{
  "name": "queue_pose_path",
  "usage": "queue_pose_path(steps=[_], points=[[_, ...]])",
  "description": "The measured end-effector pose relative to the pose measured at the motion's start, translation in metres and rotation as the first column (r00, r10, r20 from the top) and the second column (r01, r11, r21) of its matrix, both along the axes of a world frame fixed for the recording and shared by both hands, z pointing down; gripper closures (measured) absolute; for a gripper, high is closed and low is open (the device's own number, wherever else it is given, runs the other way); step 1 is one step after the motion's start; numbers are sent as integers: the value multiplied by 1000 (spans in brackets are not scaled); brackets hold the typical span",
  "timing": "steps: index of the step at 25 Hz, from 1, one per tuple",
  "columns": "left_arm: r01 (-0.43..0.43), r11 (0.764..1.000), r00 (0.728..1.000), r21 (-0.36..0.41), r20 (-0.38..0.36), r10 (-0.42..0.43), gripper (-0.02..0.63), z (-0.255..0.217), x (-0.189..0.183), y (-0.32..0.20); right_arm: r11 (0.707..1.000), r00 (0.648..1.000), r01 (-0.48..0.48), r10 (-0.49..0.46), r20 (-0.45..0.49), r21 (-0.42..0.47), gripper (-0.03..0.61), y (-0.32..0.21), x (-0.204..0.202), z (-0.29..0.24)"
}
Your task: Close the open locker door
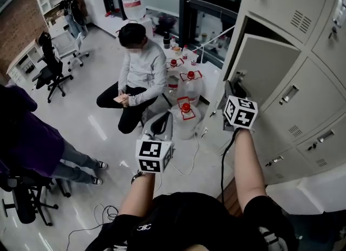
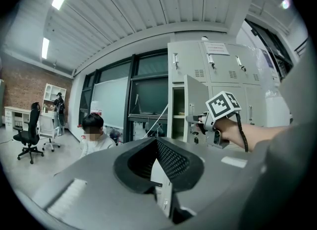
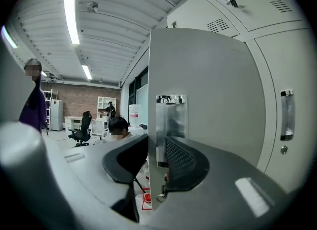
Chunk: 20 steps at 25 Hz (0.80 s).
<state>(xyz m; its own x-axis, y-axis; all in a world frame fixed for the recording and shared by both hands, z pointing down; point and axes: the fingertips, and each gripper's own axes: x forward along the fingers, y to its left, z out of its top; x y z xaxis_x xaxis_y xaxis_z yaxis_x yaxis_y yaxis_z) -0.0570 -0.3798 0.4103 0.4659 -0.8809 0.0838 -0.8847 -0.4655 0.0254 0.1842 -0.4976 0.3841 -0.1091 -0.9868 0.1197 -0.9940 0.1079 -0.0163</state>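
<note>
Locker door [image 1: 265,63] ajar, right gripper [image 3: 157,157] clamped on its free edge at metal handle [image 3: 171,125], left gripper [image 2: 157,159] well clear, jaws parted, empty.

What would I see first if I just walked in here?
Probably the open locker door, sticking out from the grey lockers at right, with the right gripper clamped on its edge by the handle. Next, a person crouching low on the floor by red-capped water jugs.
</note>
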Motion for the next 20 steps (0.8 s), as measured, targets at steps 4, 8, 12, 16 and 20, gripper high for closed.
queue_pose_path(steps=[4, 8, 12, 16, 20], points=[[8, 1000, 1000, 0, 0, -8, 614, 0, -6, -9, 1000, 1000, -6, 6, -1, -4, 460, -19, 1, 1], [18, 1000, 1000, 1, 4, -18, 614, -2, -11, -14, 1000, 1000, -5, 5, -6, -8, 463, -39, 2, 0], [32, 999, 999, 4, 10, -32, 614, -5, -18, -17, 1000, 1000, -5, 5, -5, -2, 463, -61, 5, -3], [44, 999, 999, 2, 18, -44, 614, -6, -21, -19, 1000, 1000, -11, 11, -26, -3, 463, -86, 12, -1], [56, 998, 998, -4, 28, -56, 614, -4, -23, -18, 999, 997, -38, 38, -64, 2, 463, -103, 19, -3]])
